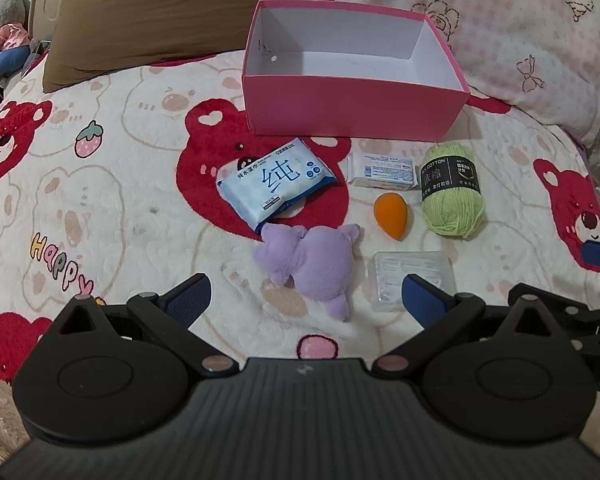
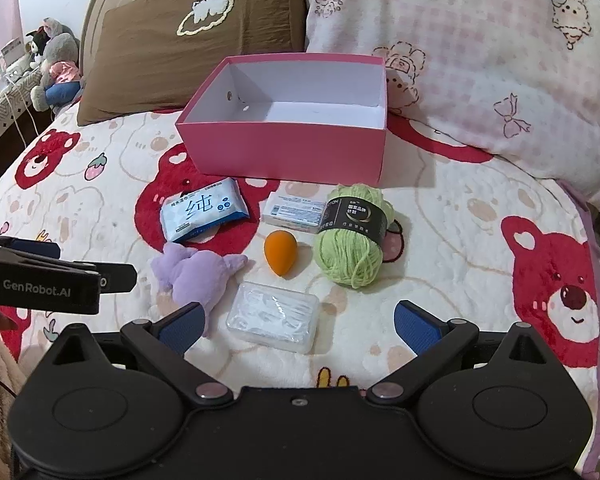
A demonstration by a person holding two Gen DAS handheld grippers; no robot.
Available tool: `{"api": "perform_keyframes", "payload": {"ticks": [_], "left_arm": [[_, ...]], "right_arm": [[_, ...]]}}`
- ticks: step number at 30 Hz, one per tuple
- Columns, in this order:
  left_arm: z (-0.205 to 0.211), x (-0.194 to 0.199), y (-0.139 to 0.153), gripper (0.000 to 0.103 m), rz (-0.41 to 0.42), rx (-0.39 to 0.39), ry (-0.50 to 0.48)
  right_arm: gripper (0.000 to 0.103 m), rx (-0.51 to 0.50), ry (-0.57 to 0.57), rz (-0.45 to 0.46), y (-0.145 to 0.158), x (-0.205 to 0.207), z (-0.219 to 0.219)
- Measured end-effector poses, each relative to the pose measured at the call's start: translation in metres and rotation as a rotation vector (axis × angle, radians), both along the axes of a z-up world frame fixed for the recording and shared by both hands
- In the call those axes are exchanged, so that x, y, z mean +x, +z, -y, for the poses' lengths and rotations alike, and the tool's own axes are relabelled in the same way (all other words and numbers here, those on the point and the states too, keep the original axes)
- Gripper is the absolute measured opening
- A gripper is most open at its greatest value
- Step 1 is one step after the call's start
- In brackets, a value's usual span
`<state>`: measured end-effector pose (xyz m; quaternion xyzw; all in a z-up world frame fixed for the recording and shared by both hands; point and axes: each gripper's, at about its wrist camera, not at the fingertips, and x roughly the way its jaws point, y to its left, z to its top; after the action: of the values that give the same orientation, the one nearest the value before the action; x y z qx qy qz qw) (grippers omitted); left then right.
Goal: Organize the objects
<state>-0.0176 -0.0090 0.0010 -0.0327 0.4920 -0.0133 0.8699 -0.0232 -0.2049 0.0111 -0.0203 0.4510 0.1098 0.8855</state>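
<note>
Both claws, left [image 1: 306, 294] and right [image 2: 298, 322], are spread wide, holding nothing. Open pink cardboard box [image 2: 284, 154] sits empty; green yarn ball [image 2: 350, 238] and orange teardrop sponge [image 2: 281, 254] lie just in front.

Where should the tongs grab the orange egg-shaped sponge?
Grip the orange sponge across its fat rounded middle, coming straight down from above. It lies on its side on the blanket, narrow tip toward the camera, with open space on both sides. The tip would probably slip out.

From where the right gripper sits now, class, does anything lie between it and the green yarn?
Nothing visible does. The open right gripper frames the clear plastic case, left of the line; the green yarn lies beyond across bare blanket.
</note>
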Motion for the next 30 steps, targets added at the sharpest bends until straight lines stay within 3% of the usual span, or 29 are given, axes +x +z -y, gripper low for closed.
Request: {"api": "perform_keyframes", "payload": {"ticks": [4,9,13,18,24,30], "left_arm": [[0.0,0.004,0.004,0.103,0.005,0.006,-0.013],[0.0,0.017,0.019,0.103,0.013,-0.002,-0.042],[0.004,0.033,0.025,0.103,-0.012,-0.035,-0.072],[0.015,0.056,0.023,0.102,-0.048,-0.103,-0.086],[0.031,0.089,0.011,0.101,-0.087,-0.082,-0.087],[0.044,0.116,0.0,0.099,-0.107,-0.125,-0.122]], "right_arm": [[0.102,-0.023,0.04,0.026,0.008,0.004,-0.005],[0.102,-0.059,0.167,0.073,0.025,0.002,-0.009],[0.101,-0.094,0.164,0.125,0.033,0.008,-0.005],[0.101,-0.061,0.15,0.146,0.03,0.02,0.002],[0.101,0.026,0.165,0.243,0.018,0.023,0.011],[0.101,0.026,0.222,0.214,0.001,0.033,0.009]]}}
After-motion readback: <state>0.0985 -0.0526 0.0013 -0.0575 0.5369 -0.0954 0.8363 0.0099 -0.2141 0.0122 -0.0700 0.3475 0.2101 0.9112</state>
